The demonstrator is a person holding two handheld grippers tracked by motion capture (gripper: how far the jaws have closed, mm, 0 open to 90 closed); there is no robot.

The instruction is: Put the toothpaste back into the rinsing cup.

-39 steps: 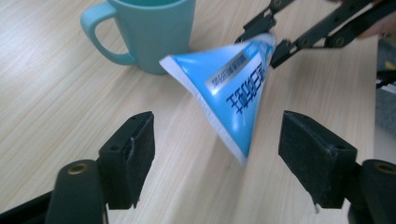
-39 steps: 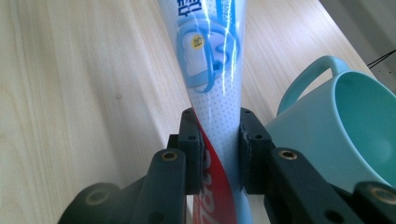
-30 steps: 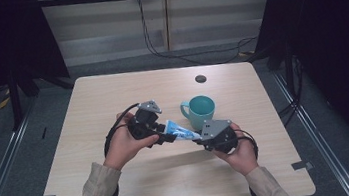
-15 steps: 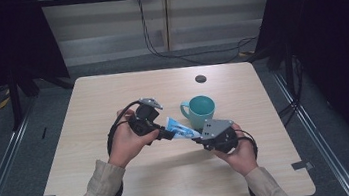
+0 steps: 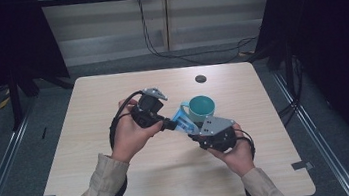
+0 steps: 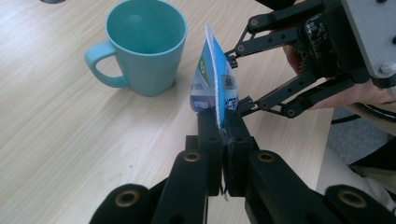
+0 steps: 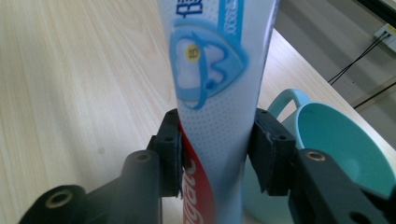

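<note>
The work in hand is a transfer of the toothpaste tube (image 5: pixel 184 122) between the two grippers, beside the teal mug (image 5: pixel 200 108).

**Left gripper** (image 6: pixel 219 126): the jaws are fully closed on the flat crimped end of the tube. In the left gripper view the crimp stands edge-on between the two pads, pinched tight, with the tube body rising just beyond the fingertips. These jaws have just been closing, with the crimp between them.

**Right gripper** (image 7: pixel 217 140): the jaws stand partly open around the broad body of the tube. In the right gripper view the tube passes between the two pads; the right-hand pad (image 7: pixel 271 149) appears to stand just off the tube wall, while the left-hand pad lies close against it. Whether that pad is pressing cannot be told for certain. These jaws have just been opening, with the tube between them.

**Position of the tube**: held above the table (image 5: pixel 98 188), spanning from one set of fingertips to the other. The mug stands just past the tube, apart from both sets of jaws.

**Progress (judgement)**: the receiving grip is made and the release is under way. Remaining: clear the right jaws from the tube, then carry it, probably toward the mug.
</note>
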